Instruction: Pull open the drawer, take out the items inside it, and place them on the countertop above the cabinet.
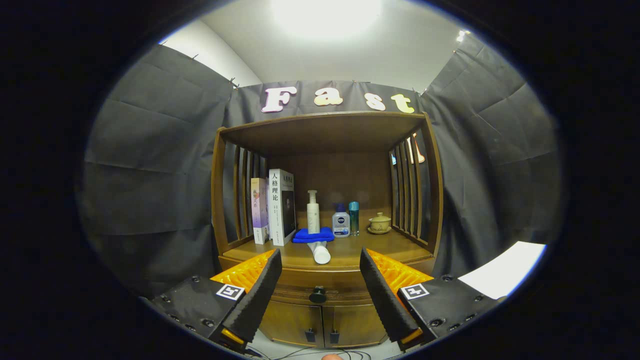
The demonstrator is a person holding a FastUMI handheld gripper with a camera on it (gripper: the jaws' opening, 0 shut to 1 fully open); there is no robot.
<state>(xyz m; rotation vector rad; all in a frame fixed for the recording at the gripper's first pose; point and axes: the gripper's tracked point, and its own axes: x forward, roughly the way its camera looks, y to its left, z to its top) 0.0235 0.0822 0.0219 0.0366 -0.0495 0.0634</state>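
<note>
A wooden cabinet stands ahead with its drawer [295,292] pushed in under the countertop [395,247]; a dark round knob [317,295] sits at the drawer's middle. My gripper [320,285] is open, its two black fingers spread wide, some way short of the cabinet. The knob shows between the fingers, beyond them and untouched. A white tube [320,252] lies on the countertop near its front edge, just in front of a folded blue cloth [313,235].
On the countertop stand two books [274,206] at the left, a white pump bottle [313,212], a small blue-capped bottle [341,221], a teal bottle [354,217] and a lidded cup on a saucer [379,223]. Two small doors [322,325] lie below the drawer. Slatted sides and a top shelf enclose the countertop.
</note>
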